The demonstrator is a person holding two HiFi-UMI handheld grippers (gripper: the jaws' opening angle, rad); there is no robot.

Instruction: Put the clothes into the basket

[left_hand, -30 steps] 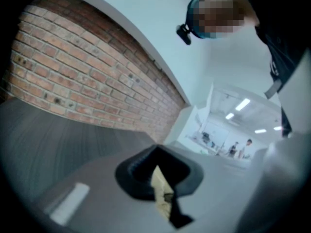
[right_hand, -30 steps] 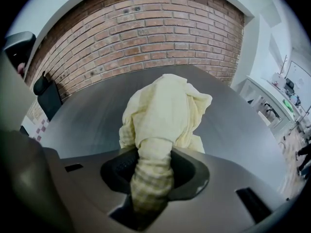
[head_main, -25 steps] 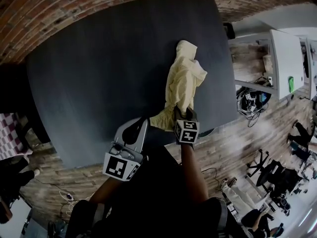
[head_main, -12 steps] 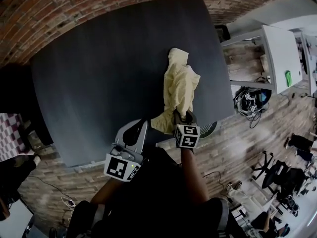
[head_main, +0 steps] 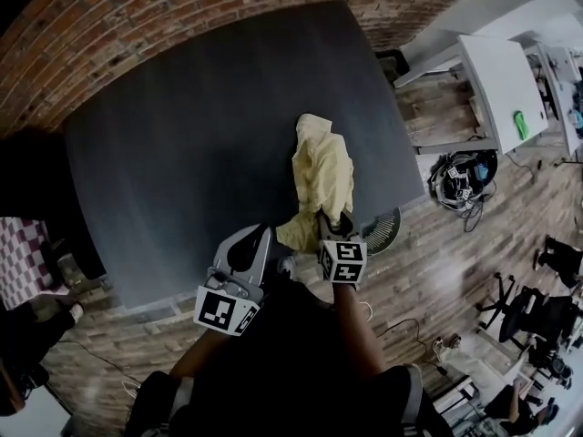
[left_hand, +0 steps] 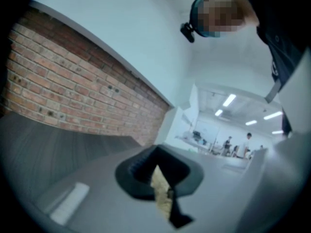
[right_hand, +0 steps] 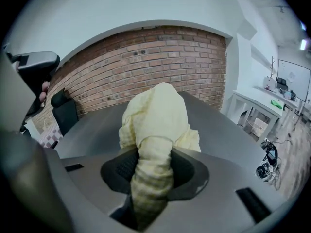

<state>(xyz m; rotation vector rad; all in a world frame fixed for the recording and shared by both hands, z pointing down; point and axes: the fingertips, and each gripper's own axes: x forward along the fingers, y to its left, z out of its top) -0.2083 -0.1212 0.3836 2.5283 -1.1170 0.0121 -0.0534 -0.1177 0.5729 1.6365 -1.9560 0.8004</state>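
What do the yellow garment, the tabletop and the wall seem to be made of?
Yellow garment: soft matte cloth, perhaps cotton; it drapes, creases and shows a faint check weave. Tabletop: dark grey, matte, faintly streaked; likely laminate or painted wood. Wall: bare red brick with pale mortar lines.

free: bench bare from 8 to 12 o'clock | blocked: yellow garment stretches from centre to 5 o'clock | edges: brick wall at 12, white desk at 2 o'clock
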